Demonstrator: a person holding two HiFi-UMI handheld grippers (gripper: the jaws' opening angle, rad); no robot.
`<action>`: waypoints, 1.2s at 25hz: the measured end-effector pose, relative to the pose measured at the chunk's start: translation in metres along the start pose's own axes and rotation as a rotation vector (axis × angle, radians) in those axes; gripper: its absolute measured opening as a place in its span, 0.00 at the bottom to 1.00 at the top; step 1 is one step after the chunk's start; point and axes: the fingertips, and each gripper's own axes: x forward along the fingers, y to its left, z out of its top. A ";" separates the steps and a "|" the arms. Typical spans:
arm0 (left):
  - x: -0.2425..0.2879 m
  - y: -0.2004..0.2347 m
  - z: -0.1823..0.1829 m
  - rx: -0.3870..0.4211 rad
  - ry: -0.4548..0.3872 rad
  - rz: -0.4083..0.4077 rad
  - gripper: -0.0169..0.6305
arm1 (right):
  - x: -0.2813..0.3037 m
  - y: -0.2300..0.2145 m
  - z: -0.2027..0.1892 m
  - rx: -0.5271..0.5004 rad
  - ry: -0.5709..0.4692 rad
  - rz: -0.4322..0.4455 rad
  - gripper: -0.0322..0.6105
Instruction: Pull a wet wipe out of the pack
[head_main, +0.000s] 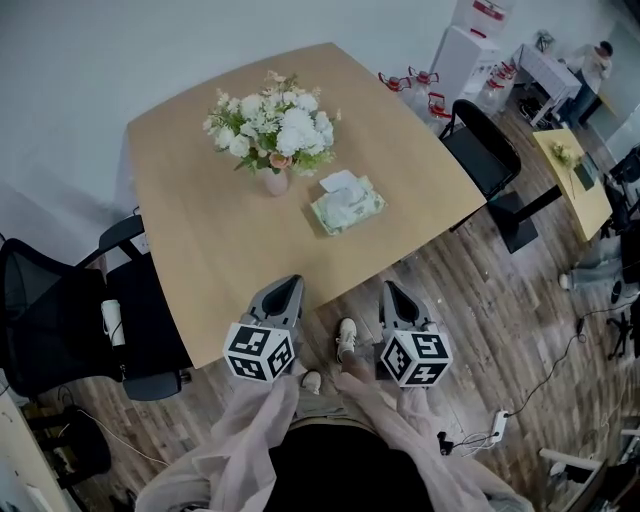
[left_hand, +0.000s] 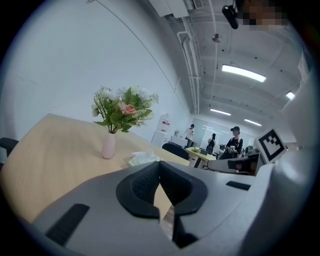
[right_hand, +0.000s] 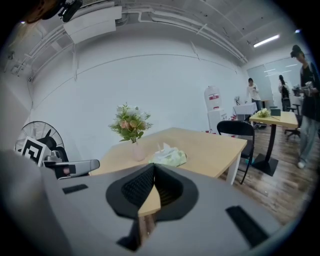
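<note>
A pale green wet wipe pack (head_main: 347, 205) lies on the wooden table (head_main: 200, 230), with a white wipe (head_main: 338, 181) sticking out of its top. It also shows as the pack (left_hand: 142, 159) in the left gripper view and as the pack (right_hand: 169, 157) in the right gripper view. My left gripper (head_main: 294, 282) hovers at the table's near edge, well short of the pack, shut and holding nothing. My right gripper (head_main: 386, 287) is beside it over the floor, just off the table's corner, also shut and holding nothing. Both sets of jaws meet at their tips: left gripper (left_hand: 159, 164), right gripper (right_hand: 153, 165).
A pink vase of white flowers (head_main: 272, 130) stands just behind and left of the pack. A black office chair (head_main: 60, 320) is at the table's left and another black chair (head_main: 482, 150) at its right. A power strip (head_main: 495, 425) lies on the floor. People stand far off.
</note>
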 end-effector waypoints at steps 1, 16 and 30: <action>0.006 0.001 0.001 -0.002 0.002 0.005 0.04 | 0.006 -0.004 0.003 0.000 0.004 0.004 0.07; 0.086 0.038 0.018 -0.044 0.001 0.143 0.04 | 0.106 -0.049 0.042 -0.035 0.067 0.110 0.07; 0.125 0.068 0.010 -0.120 0.023 0.264 0.04 | 0.185 -0.062 0.051 -0.092 0.164 0.226 0.07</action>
